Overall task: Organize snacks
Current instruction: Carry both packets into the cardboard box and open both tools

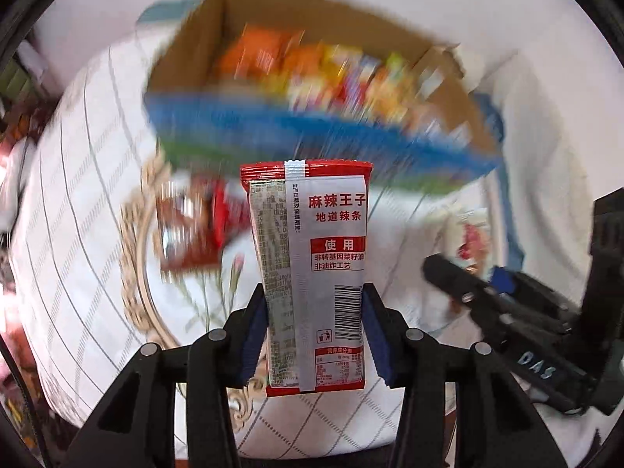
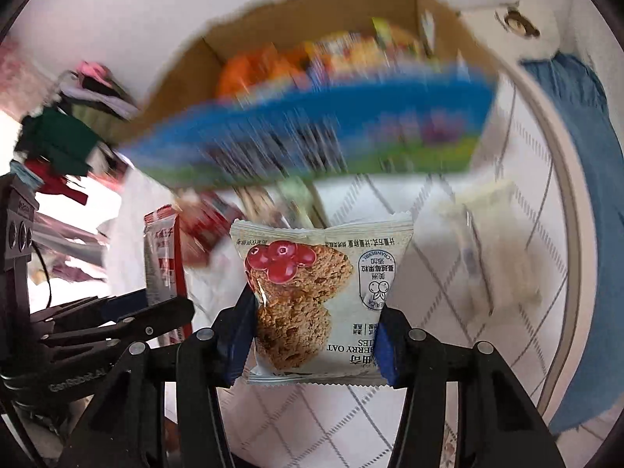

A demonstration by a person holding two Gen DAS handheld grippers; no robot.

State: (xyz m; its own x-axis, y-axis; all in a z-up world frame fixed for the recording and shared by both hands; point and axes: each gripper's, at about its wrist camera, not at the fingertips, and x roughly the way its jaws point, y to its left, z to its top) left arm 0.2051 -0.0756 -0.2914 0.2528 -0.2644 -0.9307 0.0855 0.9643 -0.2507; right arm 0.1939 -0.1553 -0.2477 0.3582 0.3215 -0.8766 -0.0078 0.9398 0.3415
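A red-and-silver spicy strip packet (image 1: 312,273) stands upright, back side showing its barcode. A pale cranberry oat cookie packet (image 2: 323,300) is upside down, print inverted. At twelve o'clock from both, an open cardboard box (image 1: 187,43), blue-sided, holds blurred colourful snacks (image 1: 323,66).

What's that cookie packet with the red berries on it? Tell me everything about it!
The cookie packet is a pale, shiny plastic pouch with crimped zigzag ends. It pictures bumpy brown oat cookies and red cranberries, plus a round blue stamp. Its print reads upside down, including "BERRY OAT". It looks sealed and slightly puffy. The right gripper pinches it by both side edges with blue pads, holding it upright in the air above the white patterned tablecloth. Nothing else touches it.
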